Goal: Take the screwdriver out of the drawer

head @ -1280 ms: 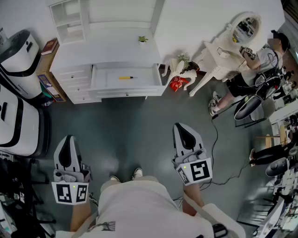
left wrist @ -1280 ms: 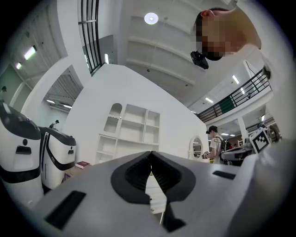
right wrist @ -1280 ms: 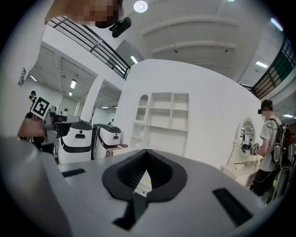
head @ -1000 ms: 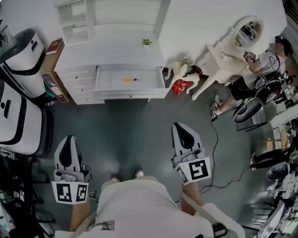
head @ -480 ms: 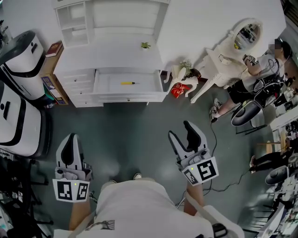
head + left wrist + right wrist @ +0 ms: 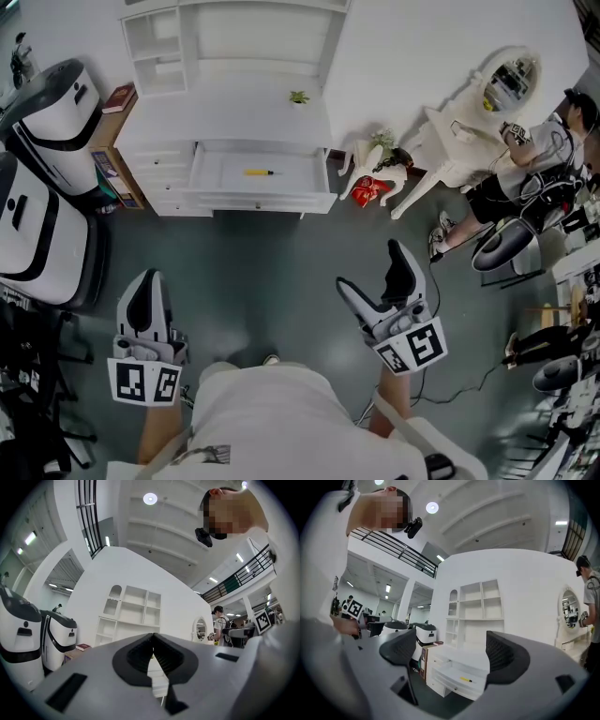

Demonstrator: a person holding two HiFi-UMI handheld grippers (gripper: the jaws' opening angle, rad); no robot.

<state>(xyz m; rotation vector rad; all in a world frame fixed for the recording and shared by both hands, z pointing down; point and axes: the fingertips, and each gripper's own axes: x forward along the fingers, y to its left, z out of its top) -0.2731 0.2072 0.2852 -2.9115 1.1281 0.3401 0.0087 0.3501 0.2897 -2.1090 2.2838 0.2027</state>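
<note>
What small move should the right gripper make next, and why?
Probably carry the right gripper forward toward the open drawer. Its jaws are opening with nothing between them, and the yellow screwdriver lies in that drawer, well across the floor from it.

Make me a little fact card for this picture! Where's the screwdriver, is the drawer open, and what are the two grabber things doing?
Screwdriver: yellow, lying inside the drawer
Drawer: pulled open, part of the white desk
Left gripper: jaws together, nothing in them, over the floor away from the drawer
Right gripper: jaws opening, wide apart, nothing between them, also away from the drawer
Task so far: screwdriver not yet picked up
</note>
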